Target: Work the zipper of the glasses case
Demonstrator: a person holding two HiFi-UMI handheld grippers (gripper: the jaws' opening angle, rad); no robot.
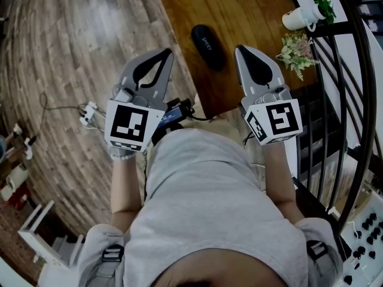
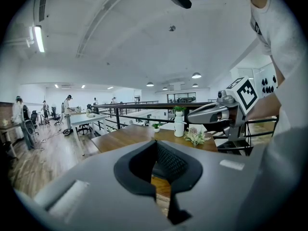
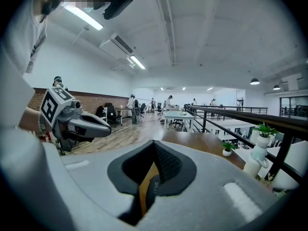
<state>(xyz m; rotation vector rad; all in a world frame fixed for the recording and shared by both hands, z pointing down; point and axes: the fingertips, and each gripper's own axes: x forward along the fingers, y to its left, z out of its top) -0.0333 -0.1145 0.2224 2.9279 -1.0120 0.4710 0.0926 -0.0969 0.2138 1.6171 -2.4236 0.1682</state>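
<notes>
A black glasses case (image 1: 207, 45) lies on the brown wooden table (image 1: 239, 11), near its front edge, and nothing touches it. My left gripper (image 1: 167, 52) hovers just left of the case, over the table's left edge, with its jaws shut and empty. On the case's other side my right gripper (image 1: 240, 48) is held over the table, also shut and empty. In the right gripper view the case (image 3: 153, 186) shows through the gap under the closed right gripper (image 3: 154, 143). The left gripper view shows the closed left gripper (image 2: 155, 141) pointing across the table (image 2: 130, 136).
A white pitcher with a green plant (image 1: 302, 17) and a bunch of flowers (image 1: 297, 49) stand at the table's right side. A black railing (image 1: 341, 100) runs along the right. A blue device with cables (image 1: 176, 112) hangs at the table's front edge. Wooden floor (image 1: 72, 40) lies to the left.
</notes>
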